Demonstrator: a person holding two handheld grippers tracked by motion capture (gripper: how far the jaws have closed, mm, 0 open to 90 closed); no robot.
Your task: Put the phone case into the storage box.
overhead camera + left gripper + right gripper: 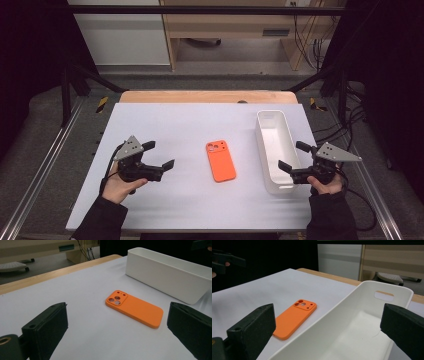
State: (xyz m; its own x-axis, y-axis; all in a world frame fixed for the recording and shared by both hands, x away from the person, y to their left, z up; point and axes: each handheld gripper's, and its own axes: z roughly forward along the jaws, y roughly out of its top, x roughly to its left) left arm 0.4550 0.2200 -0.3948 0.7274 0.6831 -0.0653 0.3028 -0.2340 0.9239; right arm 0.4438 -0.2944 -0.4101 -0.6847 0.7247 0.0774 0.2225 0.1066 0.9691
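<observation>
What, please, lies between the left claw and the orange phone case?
Nothing: in the high view, only bare white tabletop separates the left claw from the orange phone case.

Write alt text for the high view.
An orange phone case lies flat mid-table on a white mat, with a long white bin to its right. An open left hand-held gripper and right hand-held gripper flank them, holding nothing.

Black jaws, grey plates, dark sleeves

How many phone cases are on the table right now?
1. The orange case lies flat mid-table, left of the white bin, which looks empty; none seem hidden.
</observation>
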